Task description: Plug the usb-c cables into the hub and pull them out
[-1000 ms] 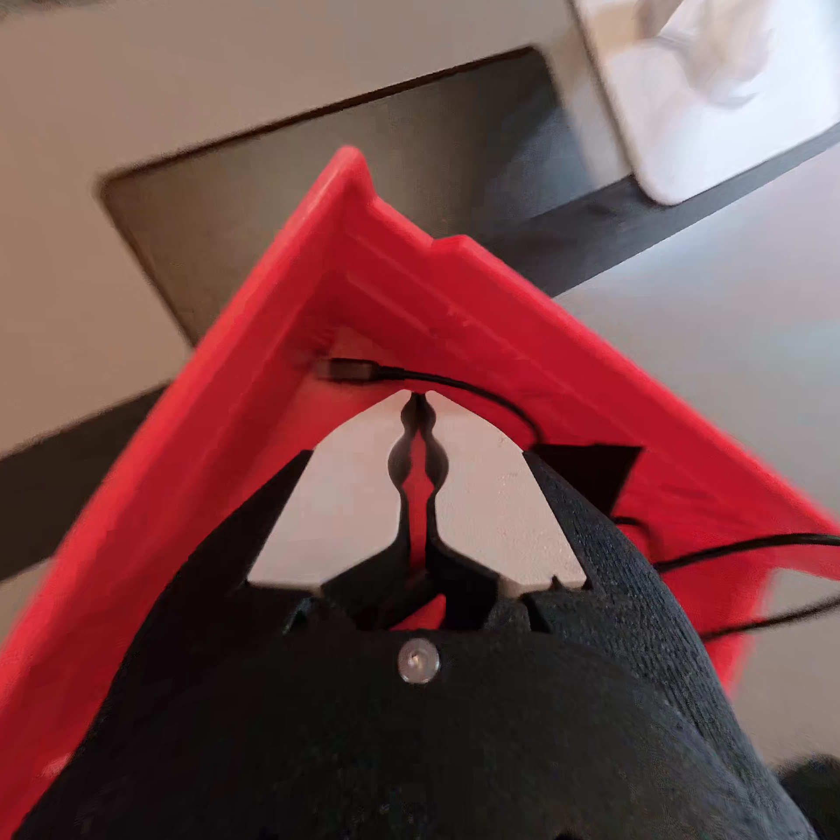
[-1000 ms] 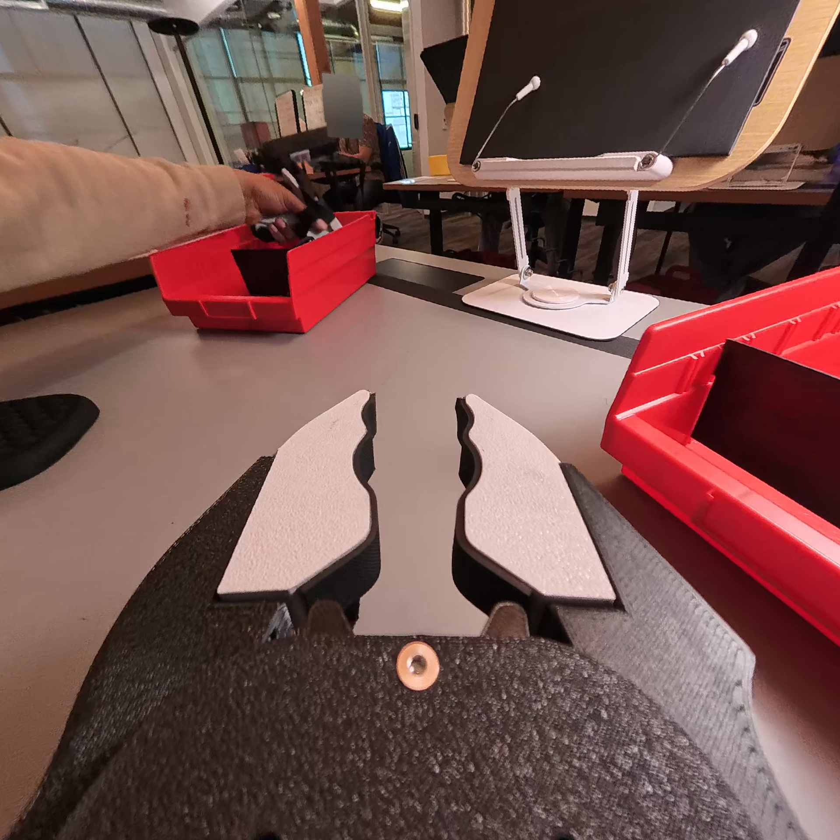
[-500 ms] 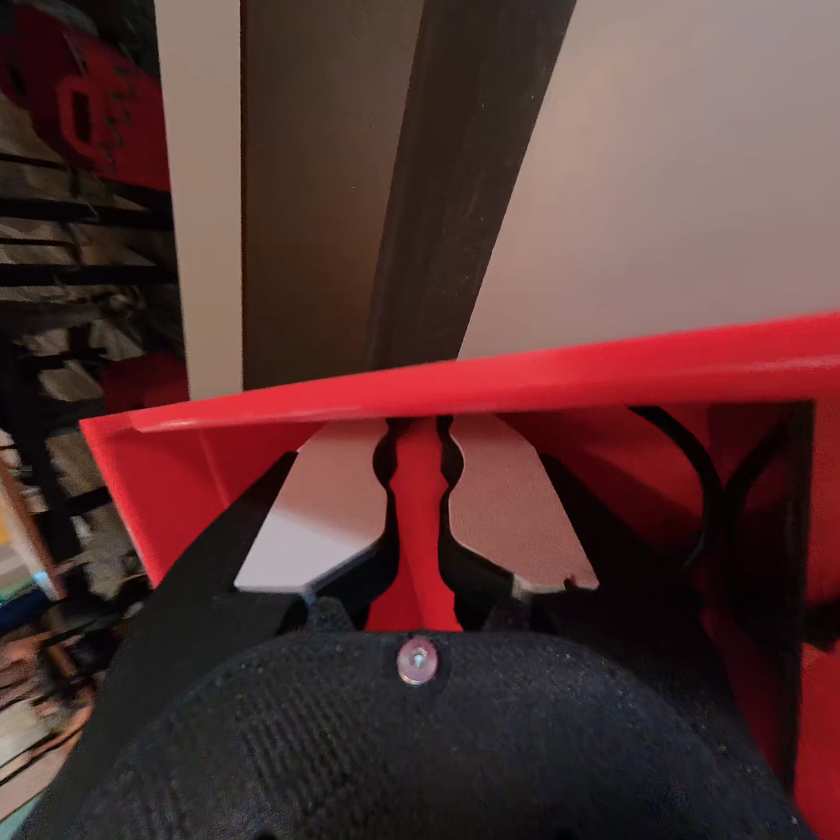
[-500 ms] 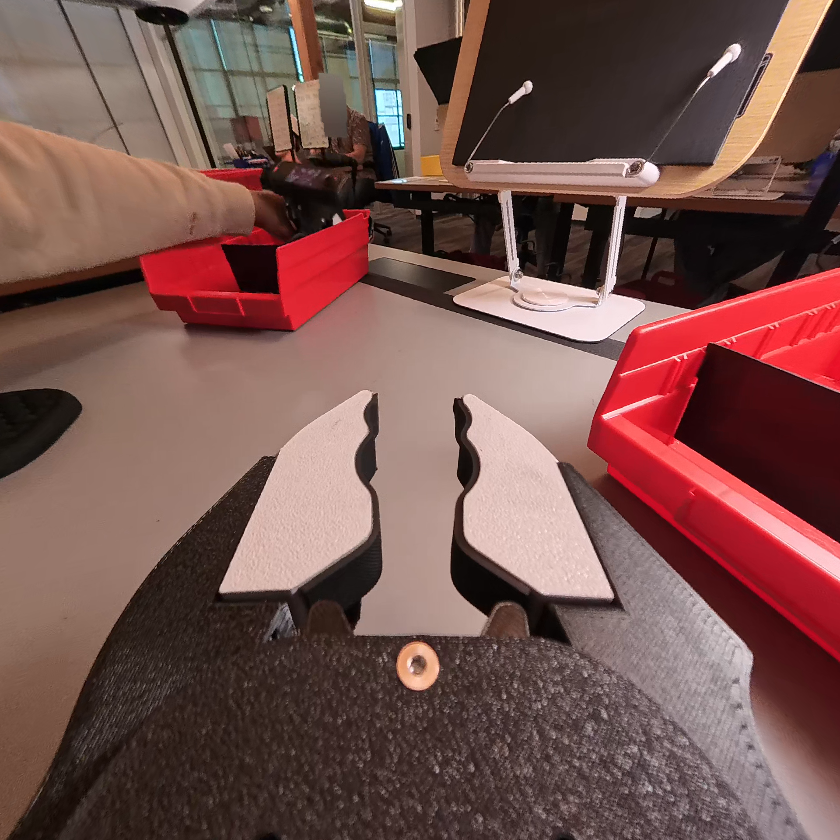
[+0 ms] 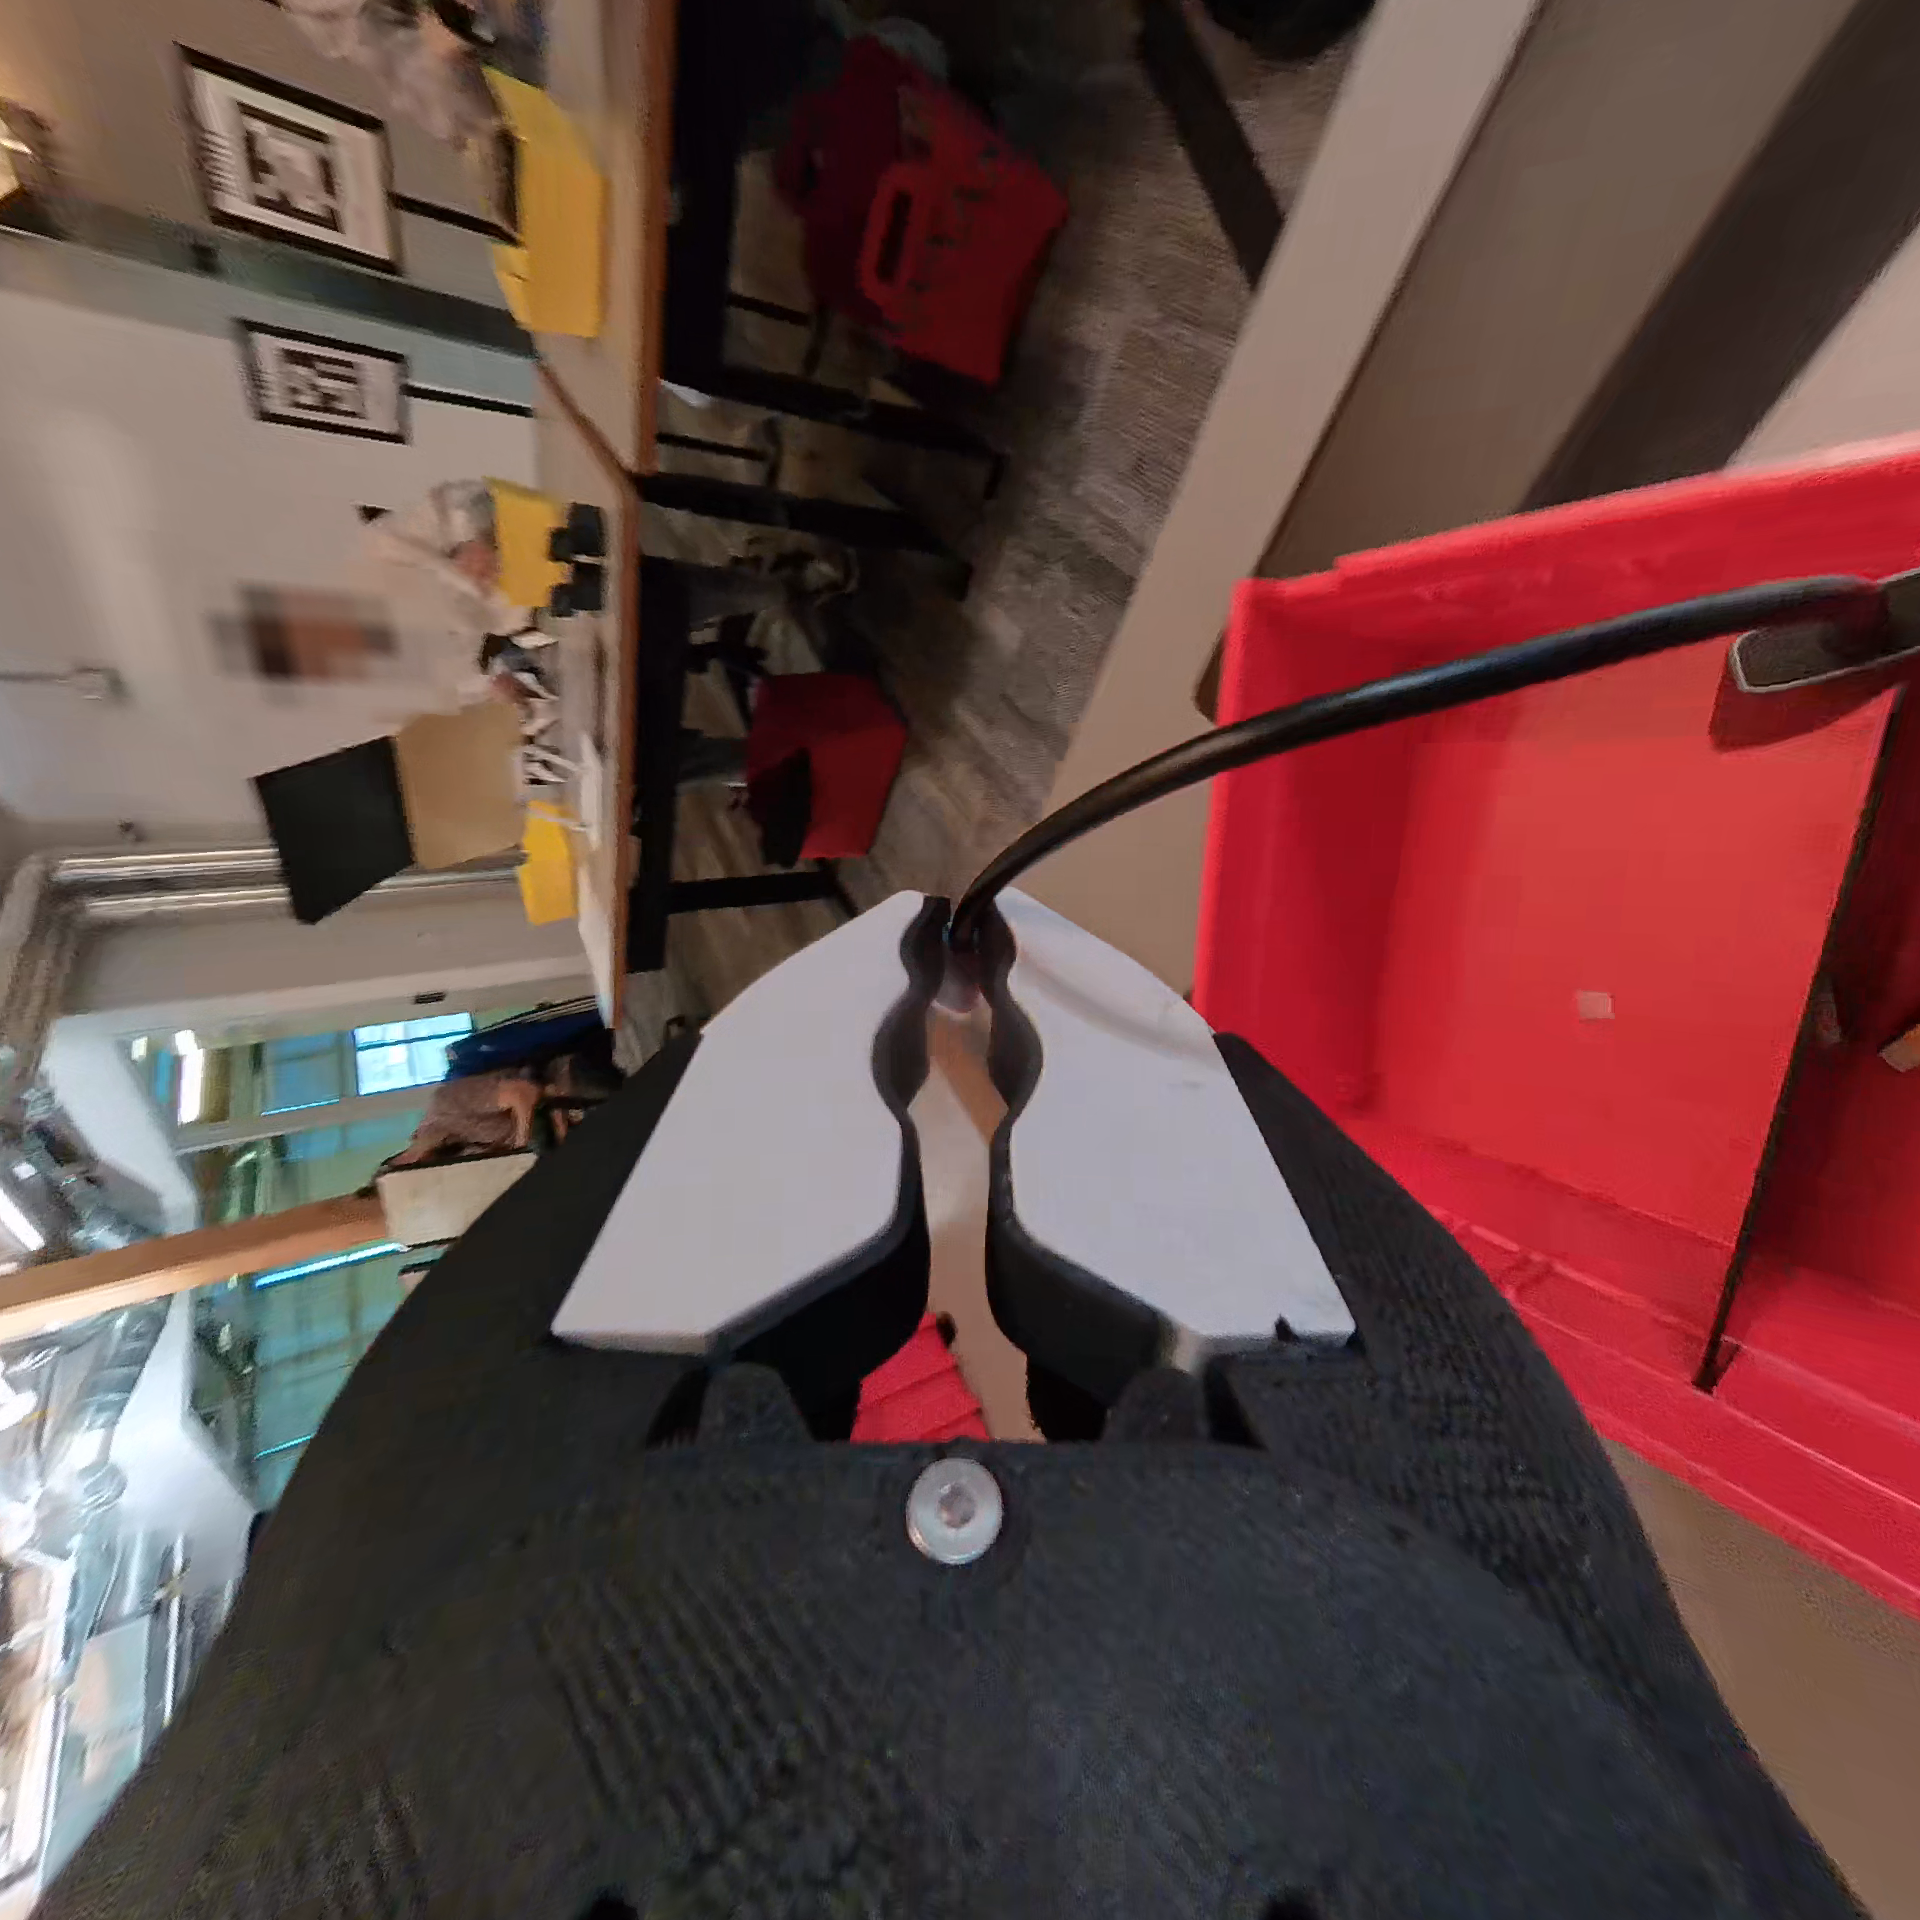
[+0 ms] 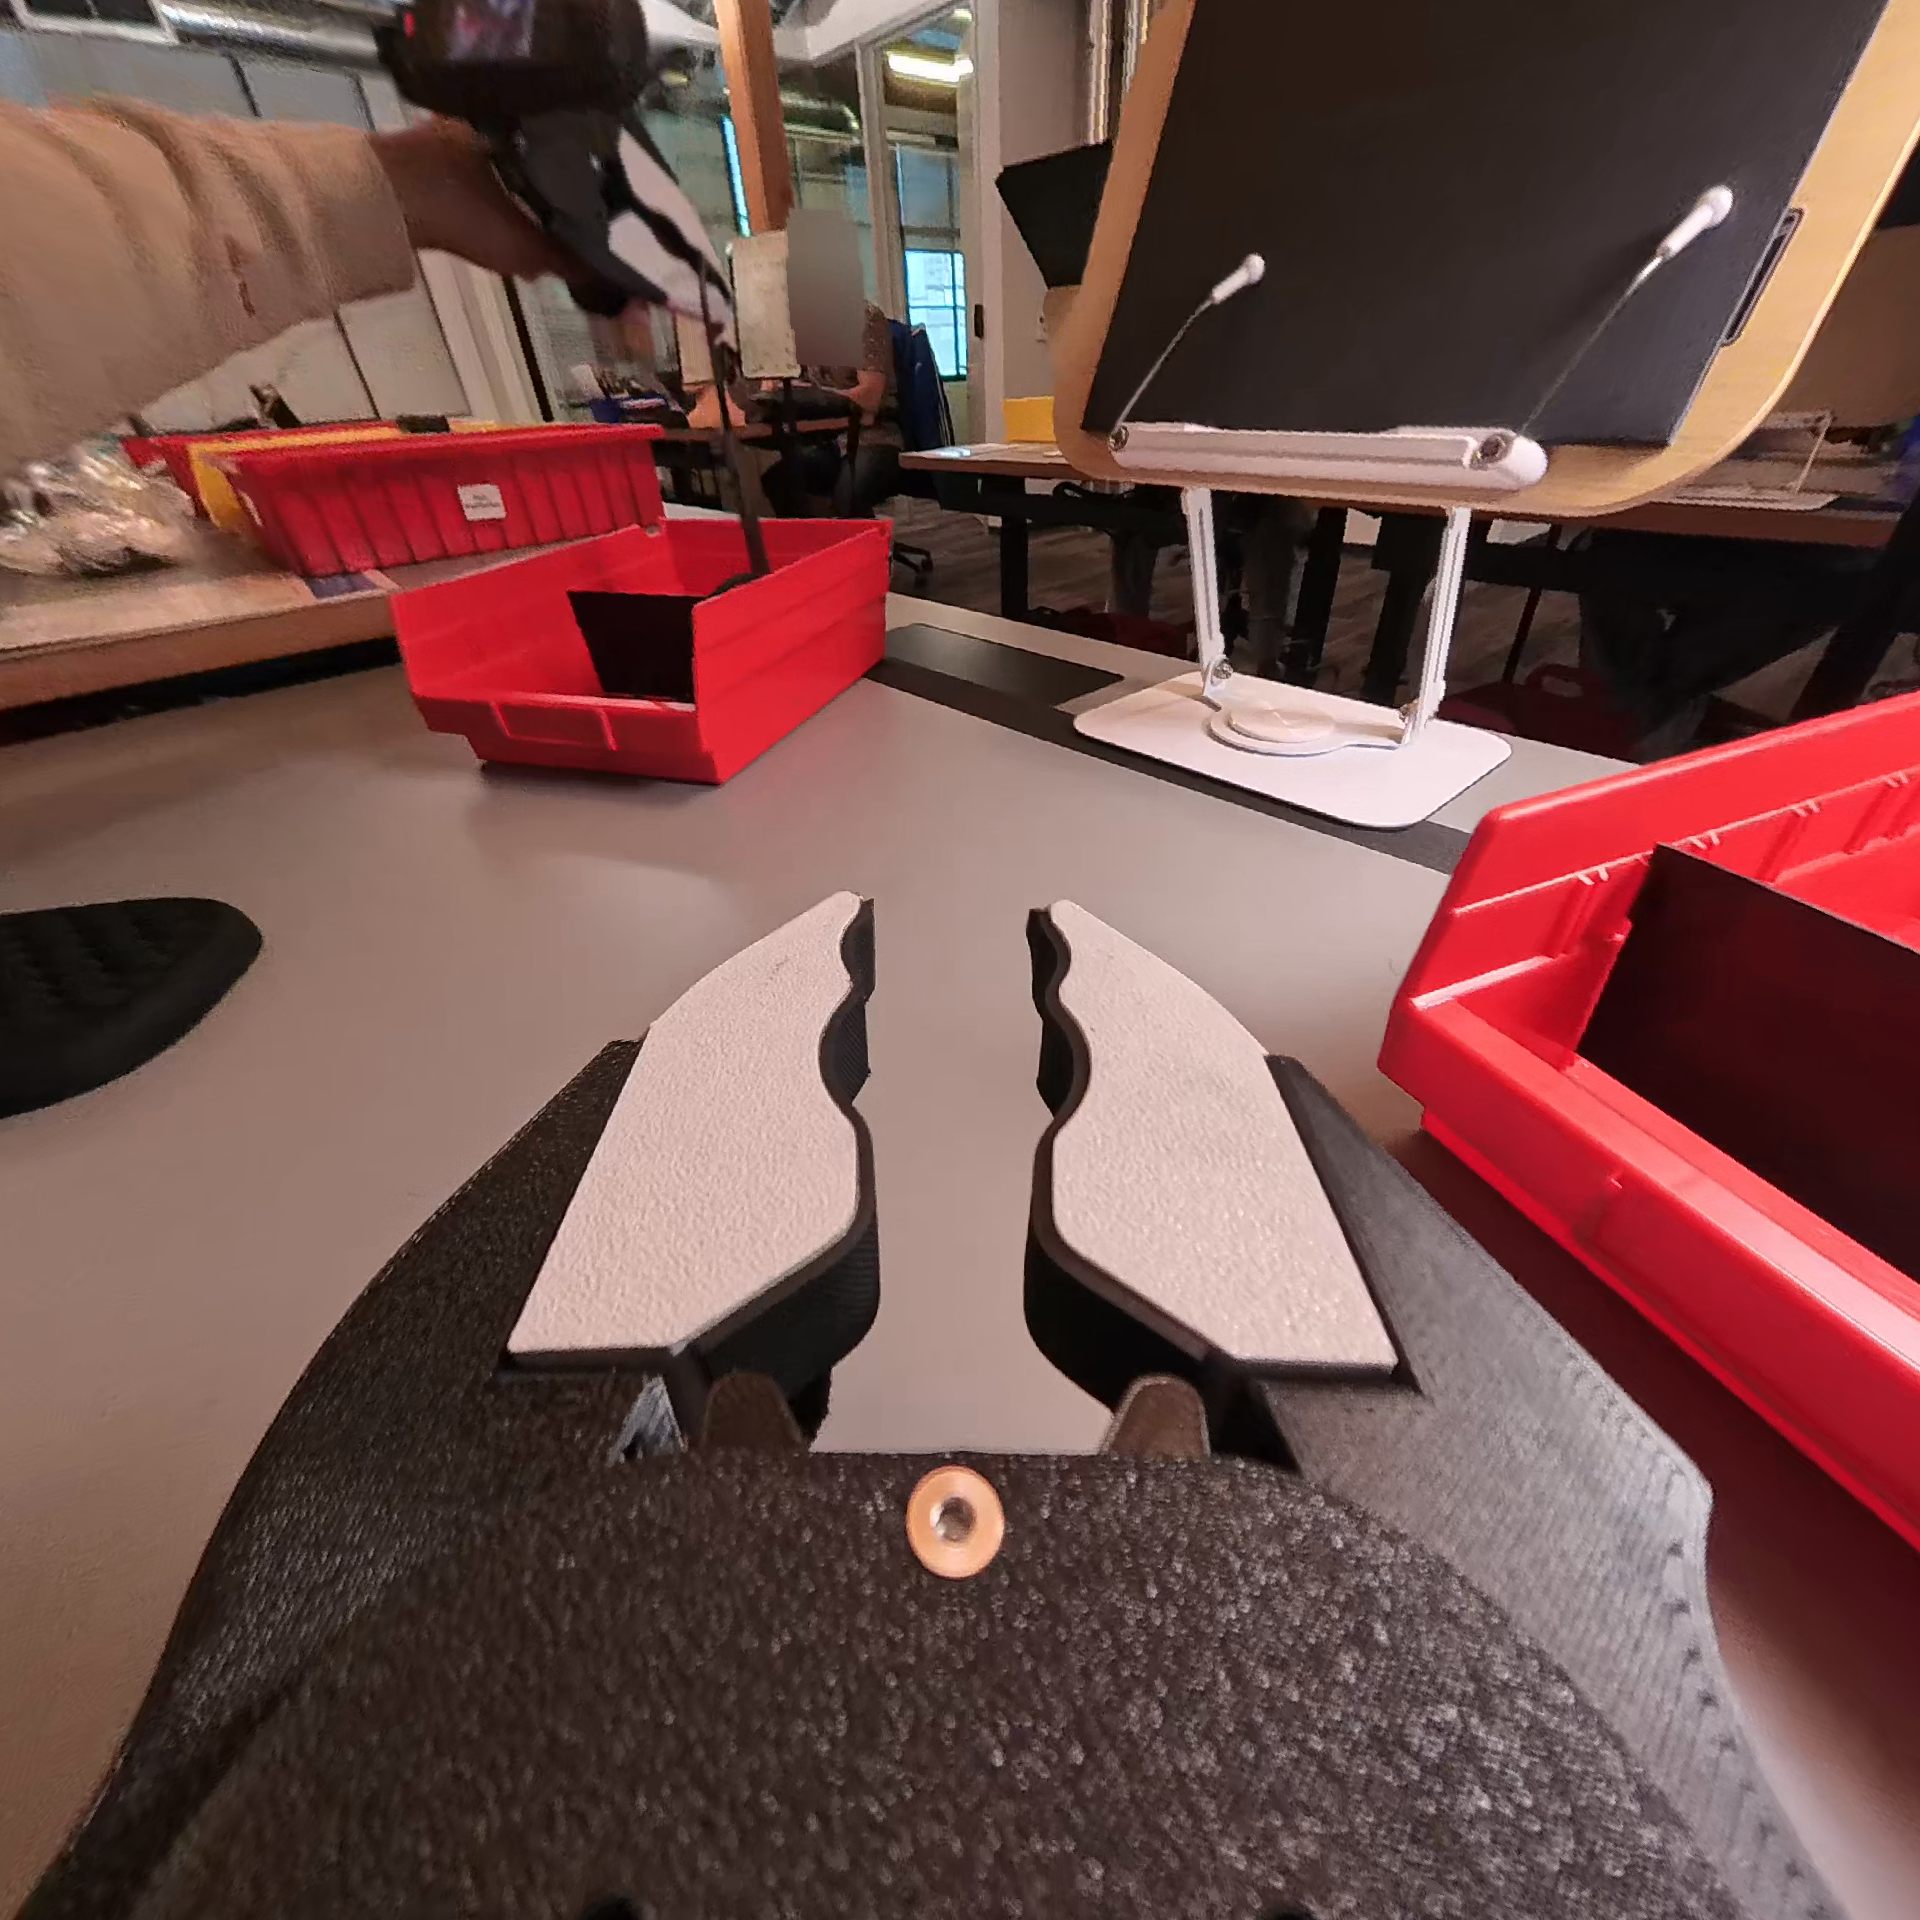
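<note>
My left gripper [image 5: 961, 925] is shut on a black cable [image 5: 1351, 696] at its fingertips. The cable arcs right over the red bin [image 5: 1558, 935] to a dark grey flat piece [image 5: 1829, 649] cut off by the frame edge. In the right wrist view the left gripper [image 6: 665, 281] is held high by a hand in a beige sleeve, and the cable [image 6: 732, 457] hangs down into the far red bin [image 6: 790, 613]. My right gripper [image 6: 951, 935] is open and empty, low over the grey table [image 6: 623, 831]. No hub is clearly in view.
A second red bin [image 6: 1558, 1091] with a black divider sits close on the right. A white stand [image 6: 1299, 727] holding a dark board stands at the back. A black pad [image 6: 104, 987] lies at the left. More red crates [image 6: 436, 499] sit on a far table. Spacing between my two grippers at the tips: around 60 cm.
My left gripper went from inside the bin to high above it, turning, and now pinches the black cable, which has risen with it. The right gripper has barely moved.
</note>
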`<move>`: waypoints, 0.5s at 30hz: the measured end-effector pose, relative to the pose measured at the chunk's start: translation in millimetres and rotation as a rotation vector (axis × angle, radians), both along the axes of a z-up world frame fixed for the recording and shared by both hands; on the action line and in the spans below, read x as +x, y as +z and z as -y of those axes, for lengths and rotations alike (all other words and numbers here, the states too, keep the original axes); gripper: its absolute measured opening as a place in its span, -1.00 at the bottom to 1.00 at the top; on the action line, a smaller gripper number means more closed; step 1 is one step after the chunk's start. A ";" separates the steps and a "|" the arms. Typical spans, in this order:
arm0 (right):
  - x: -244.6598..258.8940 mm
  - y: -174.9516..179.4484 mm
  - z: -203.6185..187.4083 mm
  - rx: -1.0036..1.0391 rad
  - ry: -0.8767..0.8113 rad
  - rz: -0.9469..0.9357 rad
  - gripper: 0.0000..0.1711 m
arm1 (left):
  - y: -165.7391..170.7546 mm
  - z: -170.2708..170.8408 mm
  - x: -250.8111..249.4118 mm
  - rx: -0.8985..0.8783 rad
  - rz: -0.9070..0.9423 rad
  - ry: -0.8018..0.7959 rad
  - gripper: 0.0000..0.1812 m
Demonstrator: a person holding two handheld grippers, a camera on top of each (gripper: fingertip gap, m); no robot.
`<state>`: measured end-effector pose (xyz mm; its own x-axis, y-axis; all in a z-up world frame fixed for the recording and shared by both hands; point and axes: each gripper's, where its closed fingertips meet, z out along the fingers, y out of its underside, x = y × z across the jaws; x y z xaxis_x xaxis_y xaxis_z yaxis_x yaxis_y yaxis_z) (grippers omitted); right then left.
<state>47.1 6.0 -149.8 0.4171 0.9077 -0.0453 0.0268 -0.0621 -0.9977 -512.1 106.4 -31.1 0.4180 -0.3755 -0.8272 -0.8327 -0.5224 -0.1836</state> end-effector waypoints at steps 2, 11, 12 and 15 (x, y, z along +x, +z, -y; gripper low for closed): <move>-1.3 4.3 4.7 0.012 0.011 -0.007 -0.67 | 31.7 5.3 14.6 0.050 0.000 0.016 -0.93; -3.1 17.0 24.6 0.133 0.047 0.007 -0.67 | 107.6 18.4 168.3 0.170 0.140 -0.198 -0.93; -4.4 16.9 26.8 0.136 0.055 0.015 -0.66 | 108.6 19.7 189.0 0.171 0.179 -0.231 -0.93; -12.4 14.9 33.6 0.112 0.085 0.038 -0.54 | 108.2 21.7 248.6 0.185 0.317 -0.320 -0.92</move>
<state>34.6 -27.6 -134.9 0.3376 0.9385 0.0724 0.0652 0.0534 -0.9964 -263.4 84.7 77.1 0.5479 -0.3849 -0.7427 -0.8341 -0.1840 -0.5200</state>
